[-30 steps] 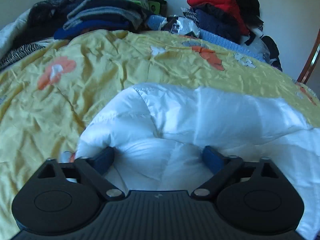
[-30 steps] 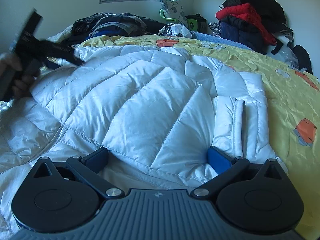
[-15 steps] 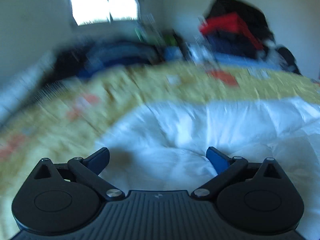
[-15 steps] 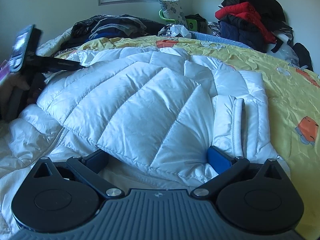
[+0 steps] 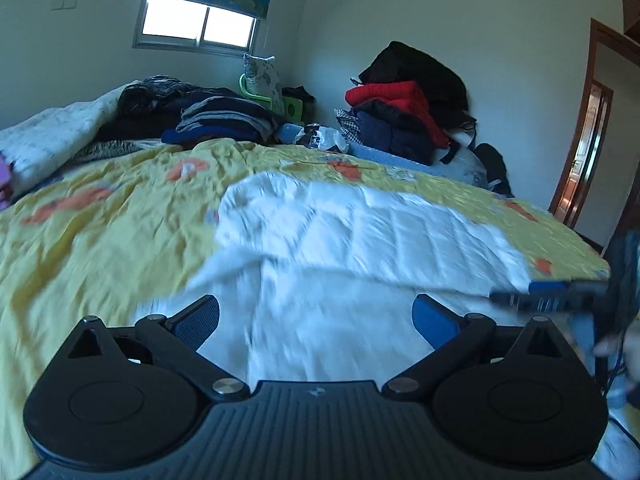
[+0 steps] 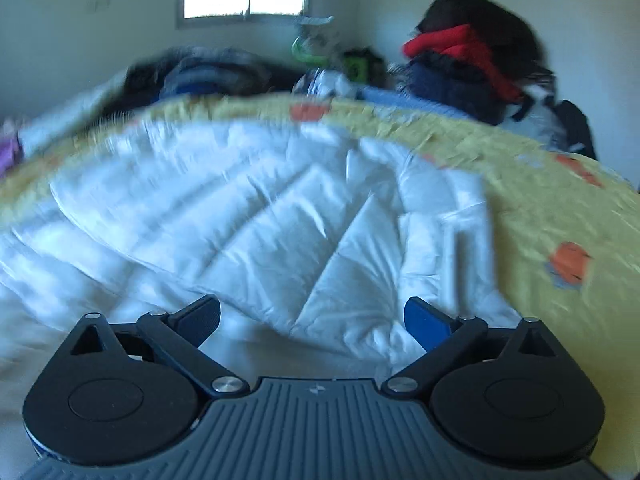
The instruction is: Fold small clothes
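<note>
Left wrist view shows the white puffer jacket point(image 5: 360, 248) spread across the middle of the frame on a yellow bedspread point(image 5: 100, 232), reaching from the centre down to the left gripper point(image 5: 316, 316) at the bottom edge. That gripper's two blue-padded fingers point(image 5: 198, 318) stand wide apart, released, with jacket fabric lying between and below them; whether they touch it cannot be told through the blur. At the right edge of the frame the right gripper point(image 5: 560, 300) appears as a blurred dark shape beside the jacket's right end, with part of a hand point(image 5: 624, 348) behind it.

Right wrist view has the jacket point(image 6: 260, 232) filling the centre and left of the frame, its quilted panels running diagonally, with a folded edge just above the right gripper point(image 6: 312, 316) at the bottom. Its jaws are spread wide and hold nothing; the jacket lies close in front of them. In both views, piles of dark clothes point(image 5: 216, 120) sit in the upper left, and a heap with a red coat point(image 5: 396, 100) sits in the upper right against the wall.
</note>
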Demonstrator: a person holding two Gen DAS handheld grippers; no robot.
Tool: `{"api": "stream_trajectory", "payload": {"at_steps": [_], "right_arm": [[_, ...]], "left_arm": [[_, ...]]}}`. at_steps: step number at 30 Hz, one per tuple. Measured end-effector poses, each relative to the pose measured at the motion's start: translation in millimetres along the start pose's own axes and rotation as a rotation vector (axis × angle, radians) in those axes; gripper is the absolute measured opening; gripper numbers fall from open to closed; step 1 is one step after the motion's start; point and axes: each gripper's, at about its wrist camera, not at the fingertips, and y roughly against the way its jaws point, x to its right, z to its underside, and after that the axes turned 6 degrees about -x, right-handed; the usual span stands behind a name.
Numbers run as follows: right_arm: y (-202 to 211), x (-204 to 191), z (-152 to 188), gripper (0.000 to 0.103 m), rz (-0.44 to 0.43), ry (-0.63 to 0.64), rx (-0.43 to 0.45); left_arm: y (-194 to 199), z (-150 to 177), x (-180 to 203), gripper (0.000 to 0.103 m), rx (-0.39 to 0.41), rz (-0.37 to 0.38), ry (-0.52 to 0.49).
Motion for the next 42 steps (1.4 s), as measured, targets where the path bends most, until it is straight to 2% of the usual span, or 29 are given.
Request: {"api": "stream_trajectory", "payload": {"at_steps": [3,6,9,13,16,19,23,26,28,31,35,37,39,42], "right_arm": [[58.4,-14.1,19.3,0.103,-0.077,-0.07,0.067],[104.1,-30.0,53.7,0.103,-0.136,-0.123,0.057],[130.7,-41.8,86.2,0.103,-0.111,-0.13,0.027],[136.1,-58.0,117.9,0.103,-0.048,-0.065,-0.055],[127.3,-65.1,135.0,0.103,0.017,-0.002,-0.142],[126.1,-62.0,144.4,0.1,-0.003,0.034,-0.15],[127.3,-57.3,143.7,0.1,-0.029,0.062,-0.182],[129.7,-53.6,133.4,0.099,-0.037,0.009,-0.209],[144.6,-42.3,128.7,0.1,-0.07,-0.078,-0.169],[166.2,-11.5,128.5,0.102,-0.129,-0.257,-0.122],[180.1,35.1,141.1,0.102,-0.252,-0.534,-0.132],[182.5,52.5,150.7,0.101,-0.308,-0.634,-0.143],[184.6,63.3,161.3,0.1,-0.3,-0.696,-0.147],[183.7,70.8,175.6,0.101,-0.29,-0.76,-0.155]], "left_arm": [[14.6,30.8,17.6,0.103,-0.051,-0.027,-0.009],[12.2,52.7,31.1,0.103,-0.157,-0.004,0.002],[2.5,57.3,38.5,0.103,-0.225,-0.011,-0.049],[-12.4,65.5,37.6,0.103,-0.327,0.013,-0.052],[-16.2,70.4,38.5,0.103,-0.364,-0.011,-0.124],[-18.0,79.1,35.7,0.103,-0.364,-0.021,-0.216],[-15.8,79.6,32.9,0.103,-0.348,-0.013,-0.215],[-0.8,70.8,20.0,0.103,-0.292,-0.008,-0.146],[18.4,63.9,3.1,0.103,-0.212,-0.033,-0.118],[41.1,53.1,-35.1,0.103,-0.126,-0.123,-0.052],[61.4,37.9,-104.2,0.103,-0.111,-0.177,0.146],[69.5,35.6,-140.0,0.103,-0.13,-0.124,0.302],[78.5,40.8,-171.8,0.103,-0.112,-0.033,0.506],[73.6,56.9,-202.3,0.103,-0.143,0.218,0.756]]}}
